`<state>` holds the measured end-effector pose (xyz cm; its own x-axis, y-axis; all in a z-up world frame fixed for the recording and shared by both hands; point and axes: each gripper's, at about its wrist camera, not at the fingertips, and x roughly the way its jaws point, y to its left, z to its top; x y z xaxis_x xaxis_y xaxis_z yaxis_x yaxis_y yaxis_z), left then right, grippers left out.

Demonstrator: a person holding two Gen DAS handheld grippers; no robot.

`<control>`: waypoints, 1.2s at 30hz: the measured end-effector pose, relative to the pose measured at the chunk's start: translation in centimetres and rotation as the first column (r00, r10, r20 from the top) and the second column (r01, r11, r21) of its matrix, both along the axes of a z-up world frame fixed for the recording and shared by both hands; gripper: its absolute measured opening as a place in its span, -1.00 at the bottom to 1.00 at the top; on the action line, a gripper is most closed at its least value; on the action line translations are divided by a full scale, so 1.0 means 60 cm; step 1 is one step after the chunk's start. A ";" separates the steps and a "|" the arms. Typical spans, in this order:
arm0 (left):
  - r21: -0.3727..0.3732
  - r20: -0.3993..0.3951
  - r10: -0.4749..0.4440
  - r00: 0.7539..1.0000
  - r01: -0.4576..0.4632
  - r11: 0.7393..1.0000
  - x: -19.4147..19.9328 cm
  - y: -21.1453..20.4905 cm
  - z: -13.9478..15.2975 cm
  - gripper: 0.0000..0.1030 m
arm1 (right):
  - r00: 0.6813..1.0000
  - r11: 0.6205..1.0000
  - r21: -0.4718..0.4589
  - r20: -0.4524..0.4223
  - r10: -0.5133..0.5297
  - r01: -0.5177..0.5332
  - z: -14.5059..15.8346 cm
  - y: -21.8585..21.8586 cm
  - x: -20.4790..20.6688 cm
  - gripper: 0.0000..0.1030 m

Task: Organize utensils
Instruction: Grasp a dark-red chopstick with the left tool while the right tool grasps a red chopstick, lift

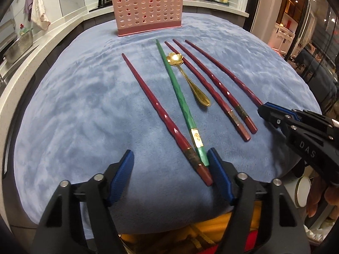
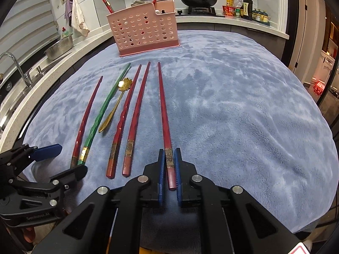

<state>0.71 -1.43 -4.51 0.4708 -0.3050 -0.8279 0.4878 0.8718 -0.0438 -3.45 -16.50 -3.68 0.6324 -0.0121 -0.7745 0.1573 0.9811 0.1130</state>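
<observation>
Six utensils on blue fleece cloth (image 2: 233, 110), kitchen counter (image 2: 233, 24) behind, right gripper (image 2: 169, 169) clamping red chopstick (image 2: 164, 114), left gripper (image 1: 170, 169) spread.

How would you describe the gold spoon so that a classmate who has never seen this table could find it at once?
Start at the pink perforated utensil holder at the far end of the blue cloth. In front of it lies a row of chopsticks; the gold spoon lies between the green chopstick and a red chopstick. It alone is shiny metal, shorter than its neighbours, with a flower-shaped end.
</observation>
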 end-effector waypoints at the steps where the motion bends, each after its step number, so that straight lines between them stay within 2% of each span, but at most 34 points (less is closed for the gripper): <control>1: -0.002 0.000 -0.002 1.000 0.002 1.000 -0.003 0.004 0.000 0.21 | 1.000 1.000 0.002 0.001 -0.001 0.001 0.000 0.000 -0.002 -0.84; 8: -0.044 -0.017 0.007 1.000 -0.008 0.999 -0.010 0.039 0.005 -0.24 | 1.000 1.000 0.012 0.002 -0.005 0.005 0.000 -0.004 -0.004 -0.84; 13: -0.070 -0.031 -0.005 0.999 0.003 0.998 -0.018 0.055 0.007 -0.42 | 1.000 1.000 0.011 0.000 -0.004 0.004 -0.001 -0.004 -0.004 -0.84; 15: -0.086 -0.039 -0.001 0.999 -0.002 0.996 -0.016 0.064 0.007 -0.61 | 1.000 1.000 0.013 0.000 -0.005 0.005 0.000 -0.004 -0.004 -0.84; 17: -0.099 -0.045 0.010 0.999 -0.015 0.995 -0.013 0.072 0.008 -0.71 | 1.000 1.000 0.019 -0.001 -0.007 0.007 -0.001 -0.006 -0.004 -0.84; 21: -0.149 -0.030 0.027 0.999 -0.031 0.988 -0.012 0.092 0.021 -0.70 | 1.000 1.000 0.022 -0.003 -0.010 0.010 -0.001 -0.006 -0.004 -0.84; 23: -0.139 -0.025 0.044 0.999 -0.047 0.989 -0.005 0.095 0.021 -0.70 | 1.000 1.000 0.024 -0.004 -0.012 0.012 -0.001 -0.006 -0.003 -0.84; 25: -0.131 -0.054 0.059 0.997 -0.065 0.989 0.003 0.097 0.011 -0.69 | 1.000 1.000 0.024 -0.005 -0.012 0.012 0.000 -0.006 -0.002 -0.84; 27: -0.150 -0.069 0.066 0.995 -0.076 0.986 0.006 0.103 0.009 -0.69 | 1.000 1.000 0.024 -0.005 -0.011 0.011 0.000 -0.006 -0.002 -0.84; 36: -0.147 -0.057 0.083 0.995 -0.091 0.985 -0.001 0.129 0.012 -0.65 | 1.000 1.000 0.025 -0.007 -0.012 0.012 0.000 -0.006 0.000 -0.84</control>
<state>0.64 6.33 -3.77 0.4596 -0.3865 -0.7996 0.4044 0.8927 -0.1990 -3.48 -16.87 -3.65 0.6268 -0.0004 -0.7791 0.1699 0.9760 0.1362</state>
